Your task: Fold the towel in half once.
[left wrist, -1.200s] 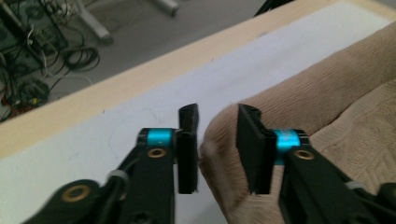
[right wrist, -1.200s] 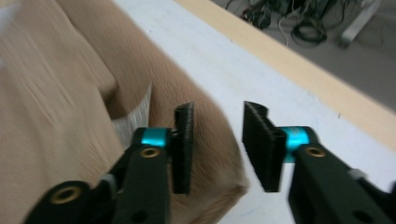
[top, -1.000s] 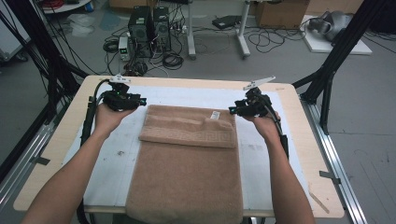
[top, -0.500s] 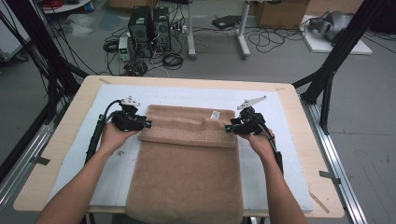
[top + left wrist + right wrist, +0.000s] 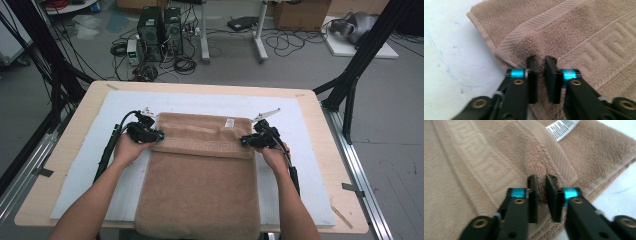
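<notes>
Brown towel (image 5: 200, 175) is lying flat on the white mat (image 5: 80, 170) over the bench (image 5: 45, 165), long axis running from person toward far edge, far end folded back. Left hand-held gripper (image 5: 159, 136) is pinching the fold's left edge; its jaws have just been closing, terry bunched between them. Right hand-held gripper (image 5: 243, 142) is doing same on right edge, near the label (image 5: 229, 122). Both forearms are reaching forward, low, hands mirrored, equally near. Next move prob. depends on lifting both edges evenly.
</notes>
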Available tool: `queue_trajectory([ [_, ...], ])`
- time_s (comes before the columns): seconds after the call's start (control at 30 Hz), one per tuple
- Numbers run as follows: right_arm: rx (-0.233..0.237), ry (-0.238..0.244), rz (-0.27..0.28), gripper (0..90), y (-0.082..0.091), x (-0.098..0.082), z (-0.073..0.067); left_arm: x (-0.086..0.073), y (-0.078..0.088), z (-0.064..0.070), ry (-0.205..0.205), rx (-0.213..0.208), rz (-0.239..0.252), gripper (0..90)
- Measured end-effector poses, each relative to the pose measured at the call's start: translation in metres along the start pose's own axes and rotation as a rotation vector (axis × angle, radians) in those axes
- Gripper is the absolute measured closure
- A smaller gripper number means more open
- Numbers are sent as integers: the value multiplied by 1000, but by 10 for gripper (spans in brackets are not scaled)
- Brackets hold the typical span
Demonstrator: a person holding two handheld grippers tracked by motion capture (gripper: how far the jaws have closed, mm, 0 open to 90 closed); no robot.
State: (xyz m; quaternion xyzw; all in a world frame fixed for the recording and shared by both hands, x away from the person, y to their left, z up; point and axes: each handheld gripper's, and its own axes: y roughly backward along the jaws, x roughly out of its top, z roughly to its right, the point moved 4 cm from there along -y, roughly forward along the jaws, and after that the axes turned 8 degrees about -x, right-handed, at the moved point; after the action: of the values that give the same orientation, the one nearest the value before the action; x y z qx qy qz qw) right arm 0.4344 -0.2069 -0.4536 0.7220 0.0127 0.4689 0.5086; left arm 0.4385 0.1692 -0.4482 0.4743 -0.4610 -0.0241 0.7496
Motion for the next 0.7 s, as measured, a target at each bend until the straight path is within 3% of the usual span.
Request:
queue_trajectory([
  [0.1,-24,39,17,835,9,4,-4,3,10,3,-10,-8,34,846],
  [0.2,-16,42,47,837,22,9,-6,8,25,5,-2,-25,100,847],
  [0.37,10,53,109,838,46,16,-11,9,51,17,-38,-31,167,851],
  [0.53,43,87,138,836,68,15,-22,-9,69,31,-25,-52,234,851],
  [0.7,60,154,129,837,80,4,-41,-34,76,50,-72,-40,232,851],
])
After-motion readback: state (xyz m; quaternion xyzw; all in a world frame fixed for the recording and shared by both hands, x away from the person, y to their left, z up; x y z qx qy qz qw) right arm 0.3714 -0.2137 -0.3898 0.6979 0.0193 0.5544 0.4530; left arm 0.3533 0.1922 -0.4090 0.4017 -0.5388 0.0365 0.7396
